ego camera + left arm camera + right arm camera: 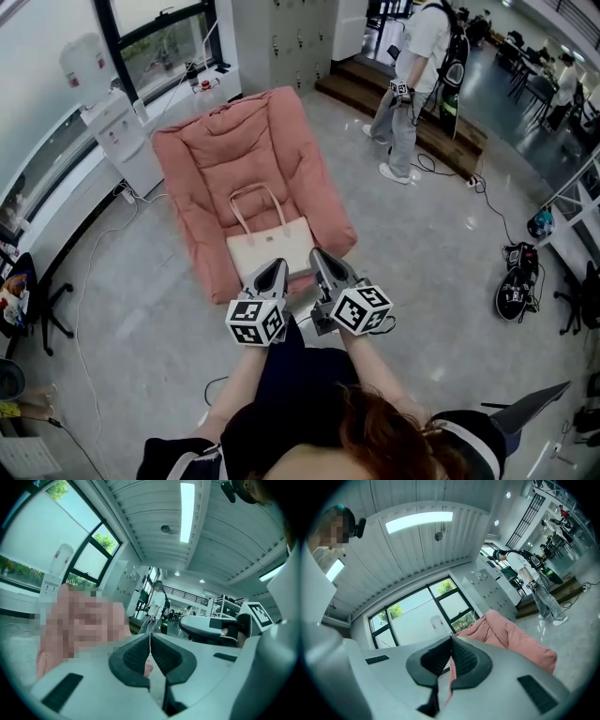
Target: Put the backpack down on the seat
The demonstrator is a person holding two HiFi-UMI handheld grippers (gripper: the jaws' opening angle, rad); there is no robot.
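The pink seat [239, 150] fills the upper middle of your head view, front edge toward you. The cream bag [272, 248] lies on that front part, with its long side running left to right across the frame and its handles pointing up-frame toward the seat back. Your left gripper [274, 267] is at the bag's lower edge, your right gripper [317, 253] at its lower right corner; I can't tell if either touches it. Both pairs of jaws are pressed together, holding nothing.
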